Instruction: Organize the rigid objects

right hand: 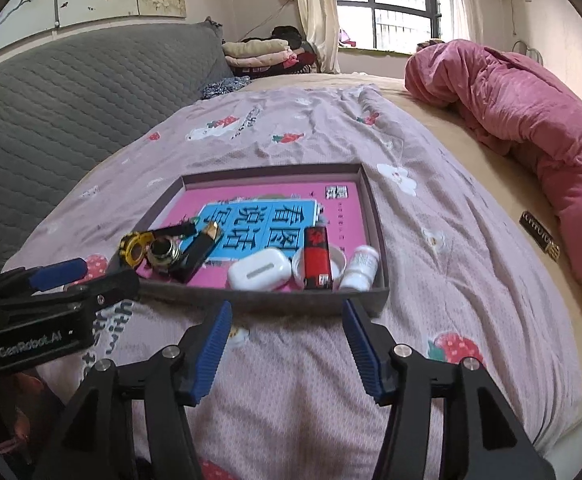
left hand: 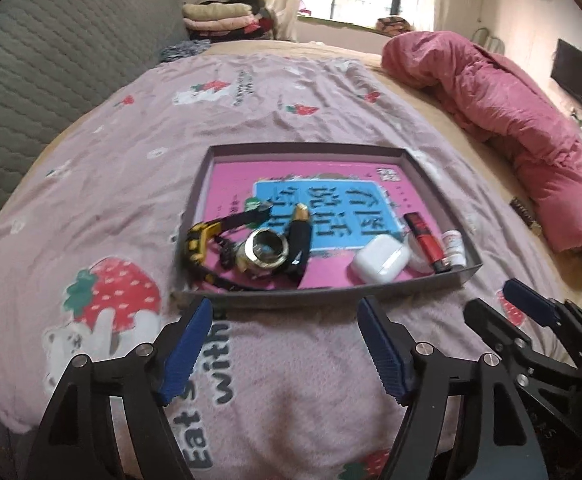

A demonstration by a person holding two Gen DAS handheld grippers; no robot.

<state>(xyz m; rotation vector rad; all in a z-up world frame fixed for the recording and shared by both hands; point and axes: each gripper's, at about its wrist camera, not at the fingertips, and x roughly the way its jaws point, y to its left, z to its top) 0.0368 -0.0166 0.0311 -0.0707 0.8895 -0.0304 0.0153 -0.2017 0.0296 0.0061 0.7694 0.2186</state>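
A shallow grey tray (left hand: 395, 151) (right hand: 275, 169) lies on the bed, with a pink and blue book (left hand: 323, 196) (right hand: 259, 216) as its floor. At its near edge lie a yellow-black watch (left hand: 201, 242) (right hand: 133, 246), a gold-rimmed watch (left hand: 266, 249) (right hand: 162, 251) with a black strap, a white earbud case (left hand: 379, 259) (right hand: 258, 269), a red lighter (left hand: 427, 242) (right hand: 317, 254), a white jar lid (right hand: 341, 258) and a small white bottle (left hand: 453, 248) (right hand: 361, 268). My left gripper (left hand: 285, 342) and right gripper (right hand: 287, 344) are open and empty, just in front of the tray.
A lilac strawberry-print blanket (left hand: 251, 120) (right hand: 431, 280) covers the bed. A pink quilt (left hand: 531, 128) (right hand: 531, 120) is bunched at the right. A grey padded headboard (left hand: 51, 64) (right hand: 71, 96) stands at the left. A small dark object (left hand: 525, 210) (right hand: 541, 238) lies by the quilt.
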